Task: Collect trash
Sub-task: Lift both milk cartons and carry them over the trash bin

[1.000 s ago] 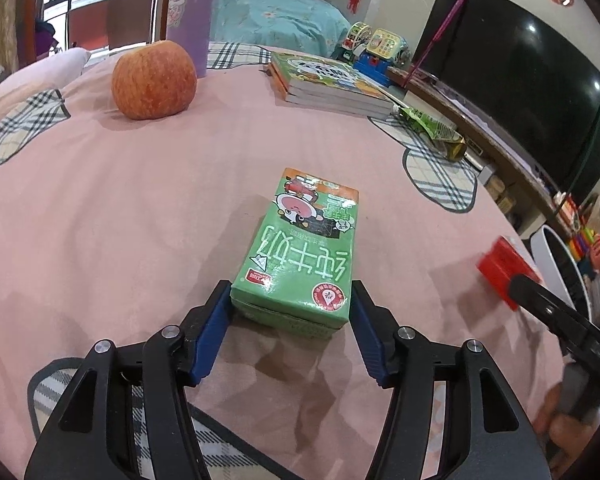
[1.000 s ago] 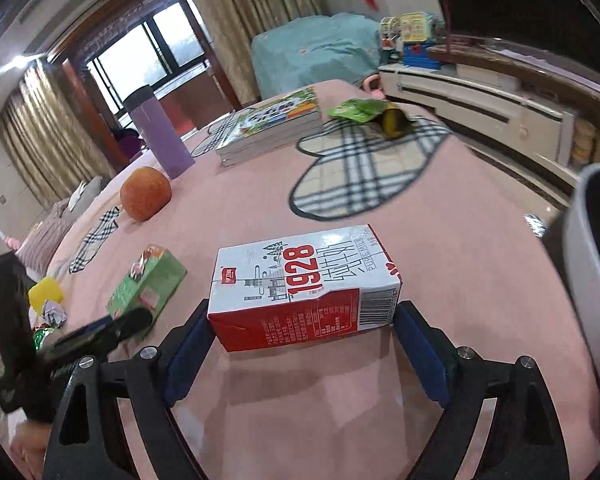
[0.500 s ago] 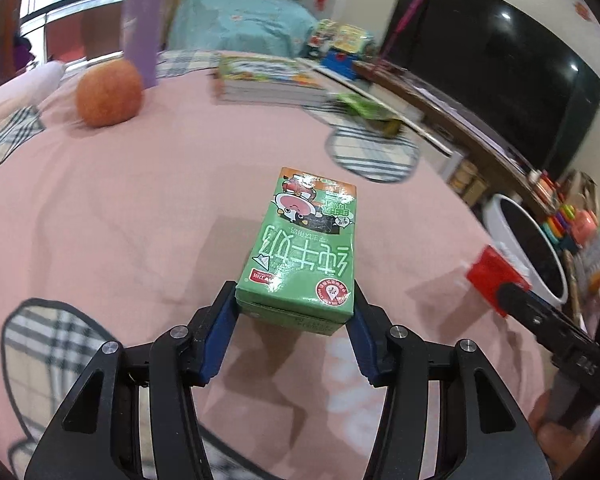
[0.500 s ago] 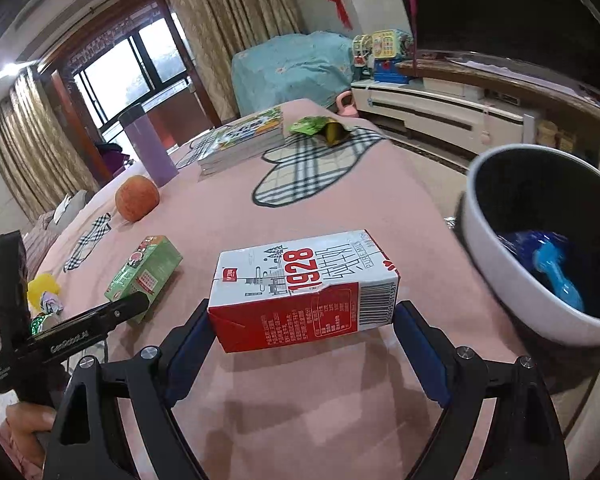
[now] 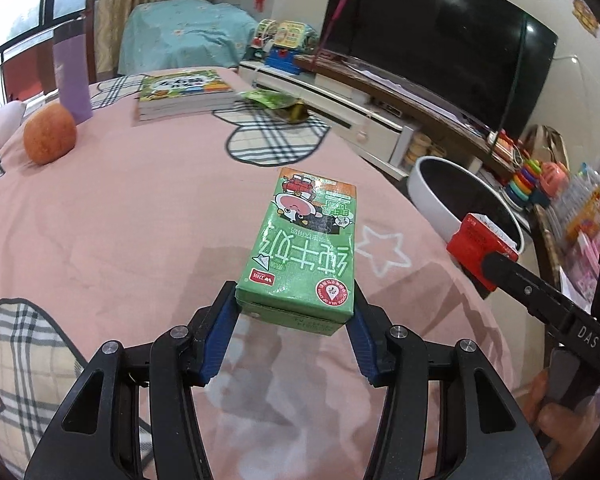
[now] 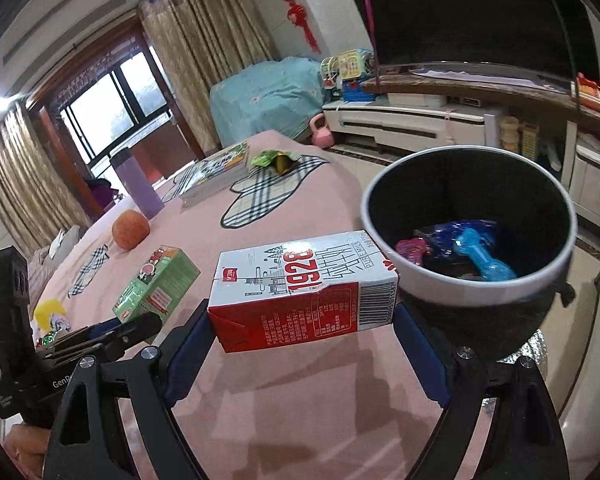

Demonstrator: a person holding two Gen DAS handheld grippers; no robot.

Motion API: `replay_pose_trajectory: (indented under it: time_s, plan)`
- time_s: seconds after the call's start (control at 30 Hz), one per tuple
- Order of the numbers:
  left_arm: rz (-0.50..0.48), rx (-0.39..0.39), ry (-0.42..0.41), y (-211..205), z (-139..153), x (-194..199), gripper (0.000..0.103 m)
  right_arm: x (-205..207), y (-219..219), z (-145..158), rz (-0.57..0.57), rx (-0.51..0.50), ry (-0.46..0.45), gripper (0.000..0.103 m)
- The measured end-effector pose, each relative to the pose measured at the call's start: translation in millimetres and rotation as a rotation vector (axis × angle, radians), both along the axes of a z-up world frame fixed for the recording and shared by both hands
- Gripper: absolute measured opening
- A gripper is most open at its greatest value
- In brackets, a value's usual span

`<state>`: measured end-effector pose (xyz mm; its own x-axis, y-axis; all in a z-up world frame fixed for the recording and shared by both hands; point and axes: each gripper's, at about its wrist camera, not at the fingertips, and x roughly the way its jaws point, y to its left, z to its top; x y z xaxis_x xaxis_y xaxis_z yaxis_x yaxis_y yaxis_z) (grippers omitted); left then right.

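My left gripper [image 5: 294, 316] is shut on a green milk carton [image 5: 302, 250], held above the pink tablecloth [image 5: 140, 216]. My right gripper [image 6: 302, 322] is shut on a red and white milk carton [image 6: 300, 284], gripped by its two ends. Both cartons hang near the table's right edge. A white bin with a black inside [image 6: 468, 216] stands just beyond the red carton, with blue and pink trash in it. The same bin [image 5: 432, 196] and the red carton [image 5: 476, 246] show at the right of the left wrist view. The green carton [image 6: 156, 282] appears at the left of the right wrist view.
On the table lie an apple [image 5: 50, 140], a purple cup [image 5: 74, 78], a stack of books [image 5: 182, 94] and a green wrapper [image 5: 276, 102]. Small yellow and coloured wrappers [image 6: 50, 316] lie at the near left. A TV [image 5: 440, 48] on a low cabinet [image 5: 352, 108] stands behind the bin.
Both grippers have carried their cartons up and to the right, toward the table edge. The bin has come into full view beside the red carton.
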<state>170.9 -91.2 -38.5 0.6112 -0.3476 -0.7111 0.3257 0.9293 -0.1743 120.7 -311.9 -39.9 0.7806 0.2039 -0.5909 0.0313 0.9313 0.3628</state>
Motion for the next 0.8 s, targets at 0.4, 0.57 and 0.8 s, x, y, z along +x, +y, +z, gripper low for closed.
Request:
replay_pose_trajectory:
  time_s: [0.4, 0.57, 0.8]
  plan:
    - [-0.071, 0.043, -0.008, -37.3, 4.0, -13.6, 0.052, -29.7, -36.0, 0.6, -0.059, 0.036, -0.018, 0.089]
    - [-0.096, 0.059, -0.02, -52.8, 7.8, -14.4, 0.052, -35.0, -51.6, 1.4, -0.087, 0.047, -0.026, 0.089]
    - [-0.139, 0.071, -0.044, -77.9, 15.5, -11.0, 0.052, -36.1, -71.6, 5.3, -0.114, 0.05, -0.036, 0.089]
